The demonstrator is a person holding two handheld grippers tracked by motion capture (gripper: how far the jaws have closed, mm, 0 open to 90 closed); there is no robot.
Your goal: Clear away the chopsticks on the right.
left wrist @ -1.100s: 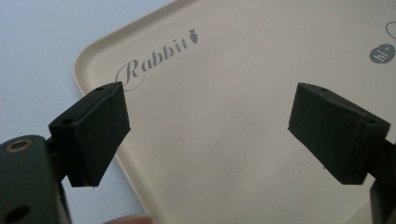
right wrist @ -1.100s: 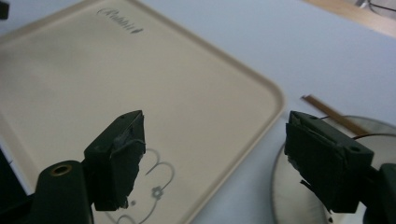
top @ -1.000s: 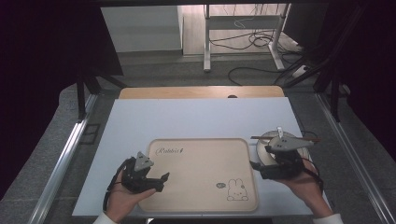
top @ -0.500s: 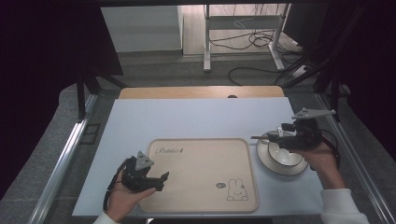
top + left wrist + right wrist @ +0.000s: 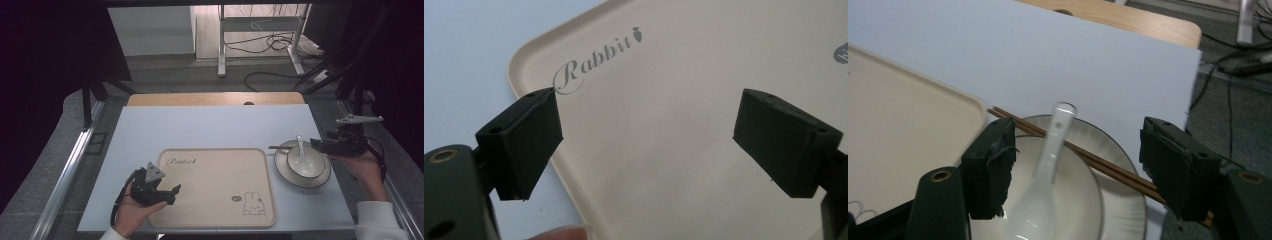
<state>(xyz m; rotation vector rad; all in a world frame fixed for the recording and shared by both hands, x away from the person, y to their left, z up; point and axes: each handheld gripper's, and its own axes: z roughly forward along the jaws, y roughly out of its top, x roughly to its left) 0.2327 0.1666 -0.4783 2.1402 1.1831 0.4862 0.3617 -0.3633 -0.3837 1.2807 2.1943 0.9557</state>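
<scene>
Left hand-held gripper (image 5: 172, 192) — jaws spread, over beige tray (image 5: 210, 175). Right hand-held gripper (image 5: 1075, 170) — jaws spread, above bowl (image 5: 305, 162) holding spoon (image 5: 300, 149); chopsticks (image 5: 1088, 157) across plate (image 5: 287, 172).

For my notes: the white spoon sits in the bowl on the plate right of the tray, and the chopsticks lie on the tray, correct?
Not quite. The chopsticks lie across the plate, not on the tray, as the right gripper view shows. The spoon does sit in the bowl.
</scene>
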